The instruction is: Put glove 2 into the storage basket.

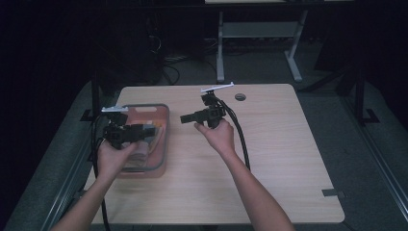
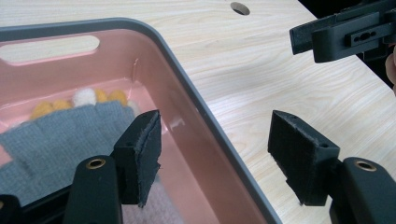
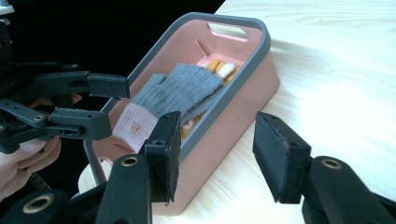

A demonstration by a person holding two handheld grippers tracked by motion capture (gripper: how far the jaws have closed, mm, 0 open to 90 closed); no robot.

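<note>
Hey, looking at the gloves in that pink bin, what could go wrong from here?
1. The left gripper straddles the bin rim with open jaws; closing or dropping might catch the wall and tip or drag the bin.
2. The grey glove lies over the yellow one, so a grab may lift both.
3. The bin sits near the table edge; a shove from the right gripper could push it off.

The light wooden tabletop (image 1: 269, 159) carries a pink bin (image 1: 162, 144) with a grey rim near its left edge.
</note>
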